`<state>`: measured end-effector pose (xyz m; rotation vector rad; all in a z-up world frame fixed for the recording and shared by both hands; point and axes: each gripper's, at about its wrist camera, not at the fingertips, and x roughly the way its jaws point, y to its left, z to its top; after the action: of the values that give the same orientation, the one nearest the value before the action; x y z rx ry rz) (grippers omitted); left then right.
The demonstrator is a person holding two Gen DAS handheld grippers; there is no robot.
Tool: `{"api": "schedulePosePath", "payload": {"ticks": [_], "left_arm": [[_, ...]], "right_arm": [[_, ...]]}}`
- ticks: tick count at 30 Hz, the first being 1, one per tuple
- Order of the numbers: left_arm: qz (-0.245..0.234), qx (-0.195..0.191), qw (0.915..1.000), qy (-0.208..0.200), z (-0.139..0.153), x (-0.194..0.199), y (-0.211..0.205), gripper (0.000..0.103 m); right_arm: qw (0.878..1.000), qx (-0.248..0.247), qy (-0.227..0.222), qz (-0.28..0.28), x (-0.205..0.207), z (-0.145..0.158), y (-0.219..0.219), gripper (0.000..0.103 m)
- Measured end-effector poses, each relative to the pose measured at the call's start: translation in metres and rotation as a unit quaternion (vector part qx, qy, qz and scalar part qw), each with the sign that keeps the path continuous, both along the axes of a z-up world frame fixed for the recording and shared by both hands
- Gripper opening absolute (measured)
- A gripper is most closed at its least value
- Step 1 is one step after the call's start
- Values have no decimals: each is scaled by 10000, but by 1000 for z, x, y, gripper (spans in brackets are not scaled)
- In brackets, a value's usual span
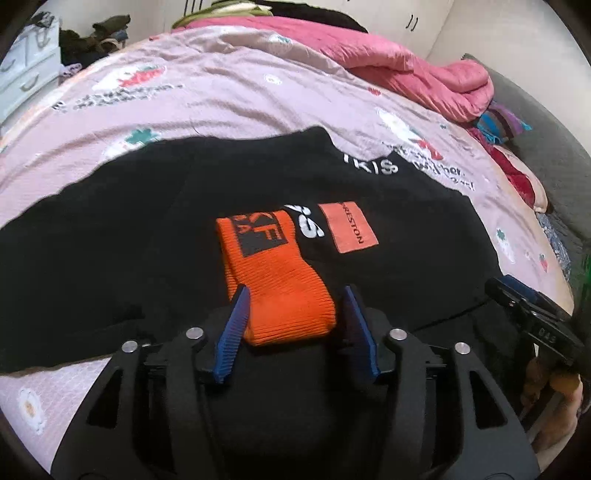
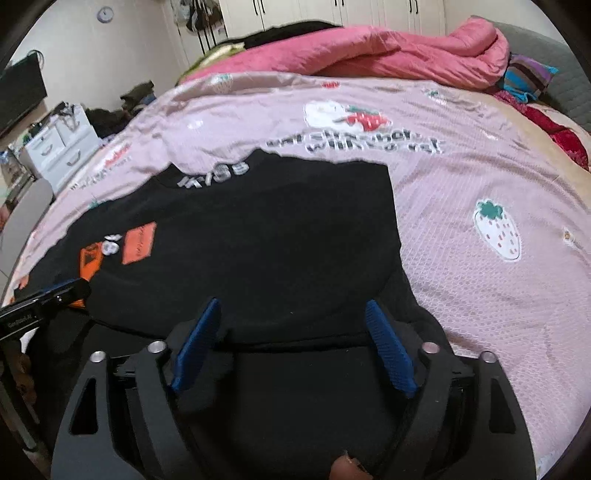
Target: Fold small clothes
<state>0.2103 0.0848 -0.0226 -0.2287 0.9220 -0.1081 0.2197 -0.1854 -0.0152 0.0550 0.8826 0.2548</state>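
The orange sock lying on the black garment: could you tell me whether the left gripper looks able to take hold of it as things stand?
Probably yes. The left gripper is open, its fingers flanking the near end of the orange sock, and nothing lies between them.

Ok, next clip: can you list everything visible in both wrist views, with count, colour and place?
black garment: one, black with orange patch and white lettering, spread on the bed
orange cuff: one, orange knit, lying on the garment between the left fingers
bedsheet: one, pale pink with strawberry print, covering the bed
quilt: one, pink, bunched at the far end
drawer unit: one, white, beside the bed
wardrobe: white doors, far wall
left gripper: open, straddling the cuff
right gripper: open, over the garment's near edge
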Motion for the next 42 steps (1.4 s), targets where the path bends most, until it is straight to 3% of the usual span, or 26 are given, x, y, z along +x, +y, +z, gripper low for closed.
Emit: {"api": "schedulePosePath", "payload": {"ticks": [3, 5, 8, 10, 18, 29, 42], "left_arm": [[104, 81, 9999, -110, 8, -7, 5, 56], [208, 189, 9995, -151, 12, -11, 8, 76], [312, 329, 9987, -223, 18, -19, 10, 81], [413, 459, 9978, -260, 20, -22, 12, 93], [795, 784, 9930, -397, 30, -35, 28, 94], [1471, 768, 9853, -406, 36, -55, 76, 94], [2823, 863, 9545, -436, 44, -95, 165, 94]], "right_arm": [[9999, 66, -135, -3, -6, 9, 2, 90], [9998, 110, -191, 12, -10, 13, 4, 93], [9993, 133, -326, 79, -16, 20, 11, 95], [9990, 143, -403, 117, -20, 24, 16, 97], [9975, 192, -630, 257, -31, 38, 32, 98], [9947, 215, -725, 701, -38, 50, 83, 99], [9868, 193, -775, 1411, -50, 61, 172, 98]]}}
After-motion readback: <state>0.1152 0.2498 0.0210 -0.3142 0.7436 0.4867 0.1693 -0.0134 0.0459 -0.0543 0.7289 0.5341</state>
